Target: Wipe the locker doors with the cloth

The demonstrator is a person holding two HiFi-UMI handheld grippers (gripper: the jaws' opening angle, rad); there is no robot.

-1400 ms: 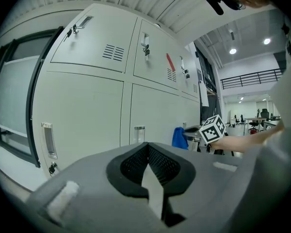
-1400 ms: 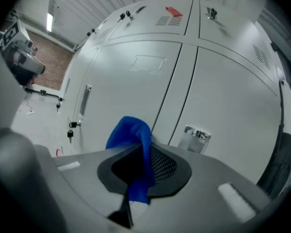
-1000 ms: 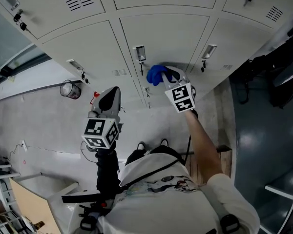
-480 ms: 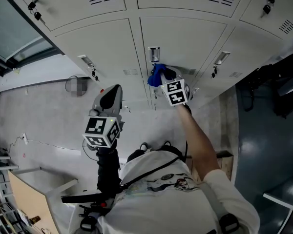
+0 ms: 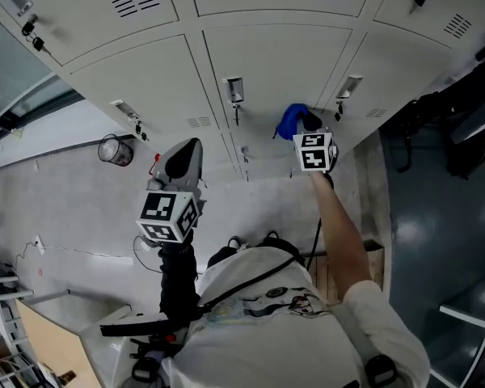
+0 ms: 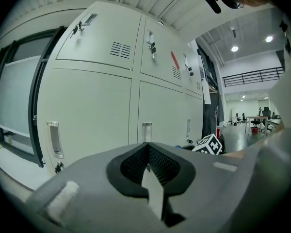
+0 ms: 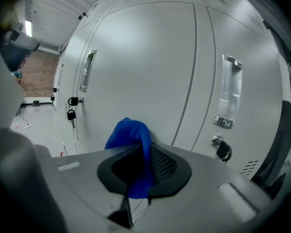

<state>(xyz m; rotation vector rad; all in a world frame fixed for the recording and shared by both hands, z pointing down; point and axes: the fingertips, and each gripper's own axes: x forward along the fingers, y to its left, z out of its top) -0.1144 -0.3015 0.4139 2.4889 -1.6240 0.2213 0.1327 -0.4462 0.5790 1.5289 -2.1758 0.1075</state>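
Cloth [image 5: 289, 120] against the locker door [image 5: 279, 59], right of its handle [image 5: 234, 90].

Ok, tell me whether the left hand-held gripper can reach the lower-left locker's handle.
Probably yes: the left hand-held gripper is shut and empty, with only open air between it and the handle.

My right claw [image 7: 140, 169] has free sweep across the flat pale grey metal locker door [image 7: 145, 52]; a silver handle plate [image 7: 230, 89] and dangling black key [image 7: 223, 150] jut out to its right.

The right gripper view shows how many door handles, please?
2: the left handle up-left of the cloth, the right handle up-right of it; others may be hidden.
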